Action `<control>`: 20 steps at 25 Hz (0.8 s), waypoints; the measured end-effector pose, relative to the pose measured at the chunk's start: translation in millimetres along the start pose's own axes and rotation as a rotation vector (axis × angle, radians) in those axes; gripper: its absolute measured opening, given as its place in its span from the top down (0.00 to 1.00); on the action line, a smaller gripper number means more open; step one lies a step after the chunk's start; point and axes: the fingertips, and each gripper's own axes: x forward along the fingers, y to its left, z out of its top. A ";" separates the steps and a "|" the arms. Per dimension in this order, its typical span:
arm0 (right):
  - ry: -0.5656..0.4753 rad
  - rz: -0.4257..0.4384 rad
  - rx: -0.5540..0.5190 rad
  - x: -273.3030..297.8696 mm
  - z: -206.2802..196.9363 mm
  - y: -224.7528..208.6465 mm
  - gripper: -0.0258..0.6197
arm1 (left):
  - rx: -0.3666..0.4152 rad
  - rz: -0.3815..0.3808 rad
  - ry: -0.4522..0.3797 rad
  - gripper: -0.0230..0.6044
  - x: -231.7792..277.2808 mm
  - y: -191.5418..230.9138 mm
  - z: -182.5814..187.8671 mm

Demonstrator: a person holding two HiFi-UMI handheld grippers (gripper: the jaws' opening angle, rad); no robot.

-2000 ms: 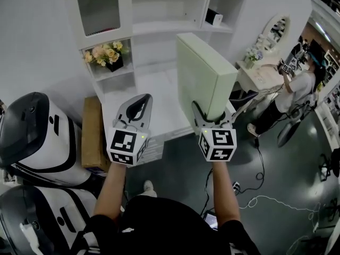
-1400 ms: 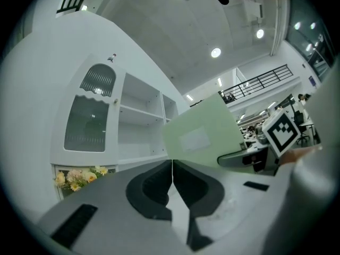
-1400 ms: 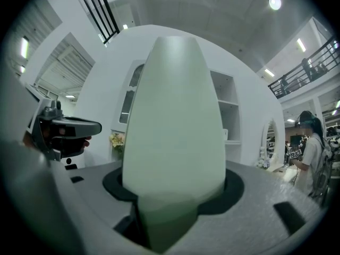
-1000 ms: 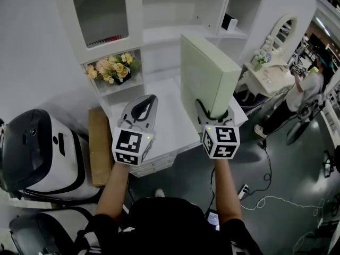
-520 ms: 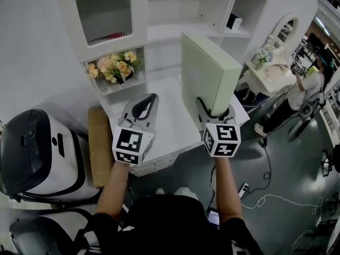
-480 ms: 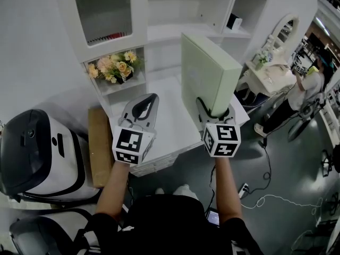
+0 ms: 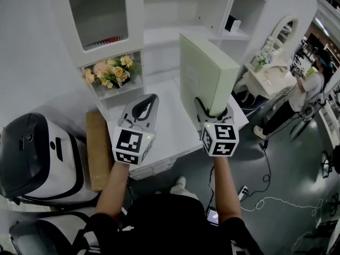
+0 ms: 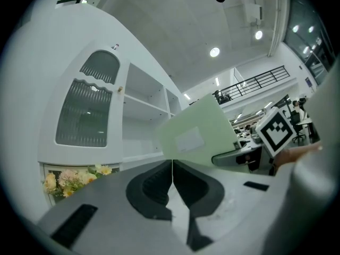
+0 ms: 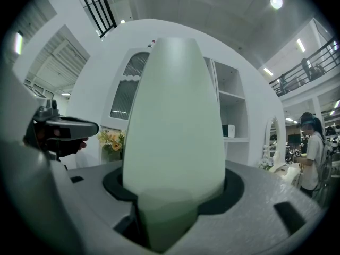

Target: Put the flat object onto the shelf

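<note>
A rounded black-and-white machine [image 7: 32,153] is cut off at the head view's left edge, and the tall white shelf unit [image 7: 135,33] runs out of its top edge. Both forearms reach forward side by side, grippers level. The left gripper [image 7: 149,100] has its jaws closed together on nothing, over the left part of the unit's white lower ledge [image 7: 170,132]. The right gripper [image 7: 212,112] has its jaws clamped on the bottom edge of the pale green flat rectangular box [image 7: 204,70], which stands upright above the ledge's right part. That edge is buried between the jaws. In the right gripper view the box hides the shelves behind it. A pale sticker [image 8: 188,141] on its broad face shows no legible writing. The small black-and-white box [image 7: 230,23] on a right-hand shelf is too small to read.
</note>
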 end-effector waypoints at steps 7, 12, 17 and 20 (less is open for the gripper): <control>0.002 0.020 -0.013 20.2 0.8 -16.4 0.53 | 0.015 0.020 -0.012 0.95 24.4 1.0 5.4; -0.002 0.033 -0.018 36.9 2.8 -28.2 0.53 | 0.020 0.035 -0.010 0.95 41.7 3.6 3.7; 0.002 0.048 -0.037 53.0 2.8 -37.2 0.53 | 0.028 0.052 -0.011 0.95 58.8 6.7 0.5; 0.004 0.058 -0.041 61.6 3.2 -42.8 0.53 | 0.027 0.060 -0.013 0.95 68.9 8.0 0.4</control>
